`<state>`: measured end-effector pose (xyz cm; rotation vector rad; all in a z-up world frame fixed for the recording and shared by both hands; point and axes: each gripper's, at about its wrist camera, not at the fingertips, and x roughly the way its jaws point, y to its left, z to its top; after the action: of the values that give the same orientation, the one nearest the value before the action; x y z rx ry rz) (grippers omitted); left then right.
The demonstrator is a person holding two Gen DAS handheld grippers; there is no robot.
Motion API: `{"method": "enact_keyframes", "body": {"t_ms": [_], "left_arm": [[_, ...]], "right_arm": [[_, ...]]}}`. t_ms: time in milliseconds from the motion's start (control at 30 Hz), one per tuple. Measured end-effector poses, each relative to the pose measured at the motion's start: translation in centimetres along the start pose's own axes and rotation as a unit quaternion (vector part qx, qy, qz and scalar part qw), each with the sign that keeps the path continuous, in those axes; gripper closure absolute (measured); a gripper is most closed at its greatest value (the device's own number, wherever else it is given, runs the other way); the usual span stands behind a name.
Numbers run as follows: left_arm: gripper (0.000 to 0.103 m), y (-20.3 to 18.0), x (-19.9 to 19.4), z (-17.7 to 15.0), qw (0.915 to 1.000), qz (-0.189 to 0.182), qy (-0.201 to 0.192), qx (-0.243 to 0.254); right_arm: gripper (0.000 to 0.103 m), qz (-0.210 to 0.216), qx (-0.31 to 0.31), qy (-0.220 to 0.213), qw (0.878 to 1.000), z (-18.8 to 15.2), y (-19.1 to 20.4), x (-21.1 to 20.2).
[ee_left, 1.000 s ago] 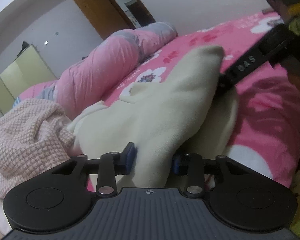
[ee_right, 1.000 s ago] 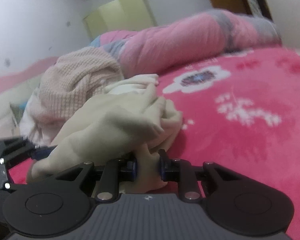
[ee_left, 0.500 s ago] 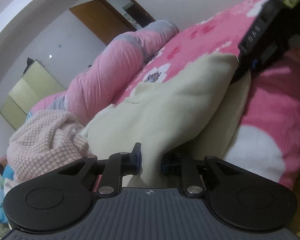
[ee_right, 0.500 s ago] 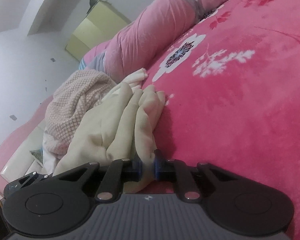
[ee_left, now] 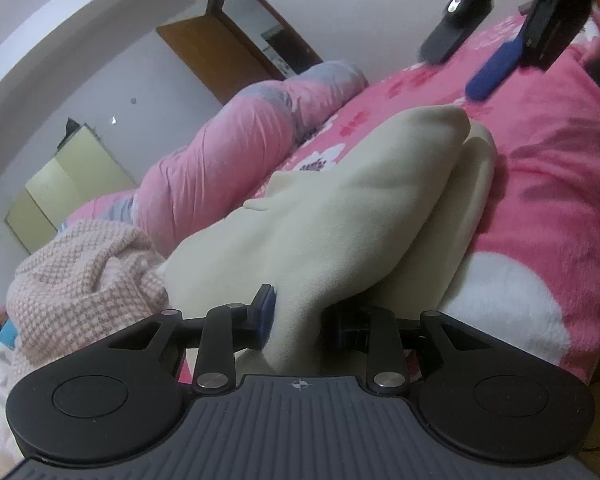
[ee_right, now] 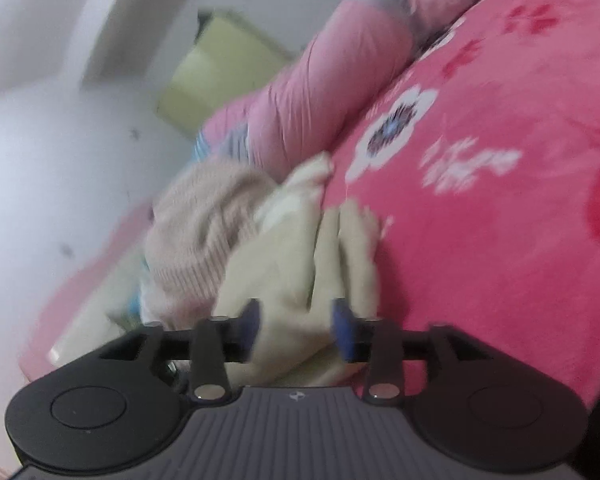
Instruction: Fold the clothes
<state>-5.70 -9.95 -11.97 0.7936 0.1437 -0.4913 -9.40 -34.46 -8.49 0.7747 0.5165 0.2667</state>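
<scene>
A cream garment [ee_left: 340,216] lies bunched on the pink floral bedspread [ee_left: 560,184]. My left gripper [ee_left: 300,320] has its jaws around the garment's near end, with cloth filling the gap. My right gripper [ee_right: 296,324] has its jaws apart and hovers above the garment's other end [ee_right: 300,264]; the view is blurred. In the left wrist view the right gripper [ee_left: 476,60] hangs open in the air at the top right, clear of the cloth.
A pink knit sweater [ee_left: 88,268] lies heaped left of the cream garment, also in the right wrist view [ee_right: 204,224]. A rolled pink quilt [ee_left: 236,160] lies along the bed's far side. A green cabinet [ee_left: 68,192] and a wooden door [ee_left: 220,56] stand behind.
My right gripper has opened, let go of the cream garment's end and lifted away. The garment's far end dropped onto the bed. My left gripper has stayed on the cloth.
</scene>
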Motion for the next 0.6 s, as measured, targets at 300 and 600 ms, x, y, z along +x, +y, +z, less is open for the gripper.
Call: {"method": "enact_keyframes", "body": {"t_ms": [300,600], "left_arm": [[0.078,1.2,-0.4,-0.5,0.9980,-0.014,-0.014,-0.060],[0.079,4.8,-0.3,-0.5,0.9796,-0.076,-0.005,-0.186]], "right_arm": [[0.041,-0.049,0.011,0.038,0.998,0.1,0.8,3.4],[0.040,0.015,0.136,0.055,0.989,-1.2,-0.7,2.5]]}}
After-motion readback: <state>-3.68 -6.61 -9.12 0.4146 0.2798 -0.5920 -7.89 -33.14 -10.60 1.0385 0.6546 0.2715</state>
